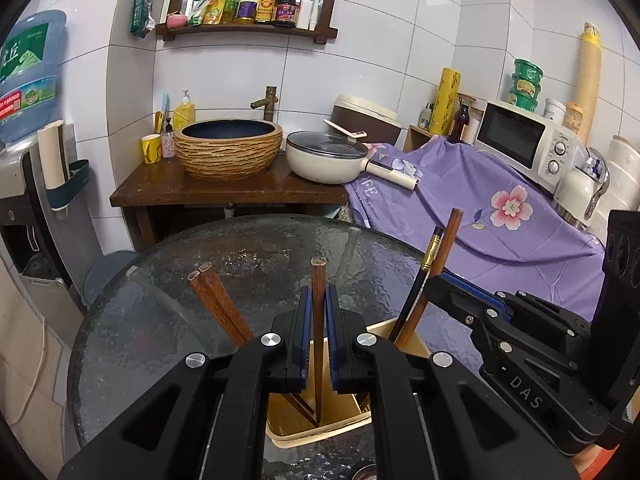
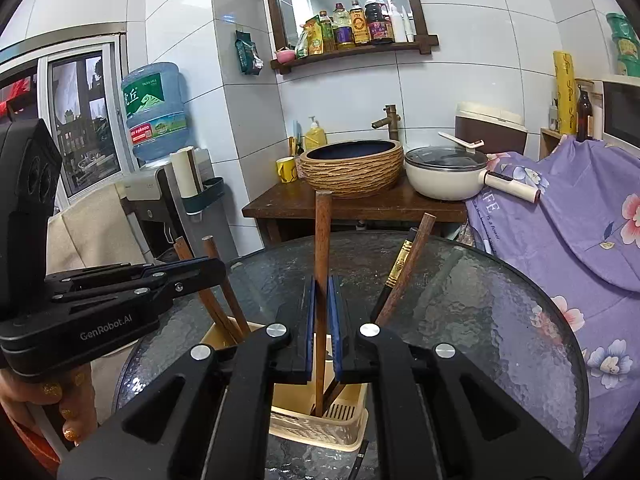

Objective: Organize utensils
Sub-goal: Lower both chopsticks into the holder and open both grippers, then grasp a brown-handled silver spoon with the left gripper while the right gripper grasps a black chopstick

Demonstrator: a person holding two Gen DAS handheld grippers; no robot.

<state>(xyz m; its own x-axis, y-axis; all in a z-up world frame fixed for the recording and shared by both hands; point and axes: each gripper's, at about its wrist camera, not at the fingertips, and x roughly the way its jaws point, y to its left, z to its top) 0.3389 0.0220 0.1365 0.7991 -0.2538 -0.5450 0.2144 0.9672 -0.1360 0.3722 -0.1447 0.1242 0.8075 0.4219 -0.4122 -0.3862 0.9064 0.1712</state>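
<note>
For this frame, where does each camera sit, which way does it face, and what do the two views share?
Left wrist: rides the left gripper, facing forward and down over the glass table toward the basin counter; its fingers clamp a wooden chopstick above the utensil holder; the right gripper shows at right.
Right wrist: rides the right gripper, same heading; it clamps another wooden chopstick; the left gripper and a hand show at left.
Shared: table, holder, leaning chopsticks, basin, pot.

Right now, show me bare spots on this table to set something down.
Bare glass on the table's right half, toward the purple cloth, and along its far edge. Crowded around the utensil holder, where chopsticks and both grippers meet.
</note>
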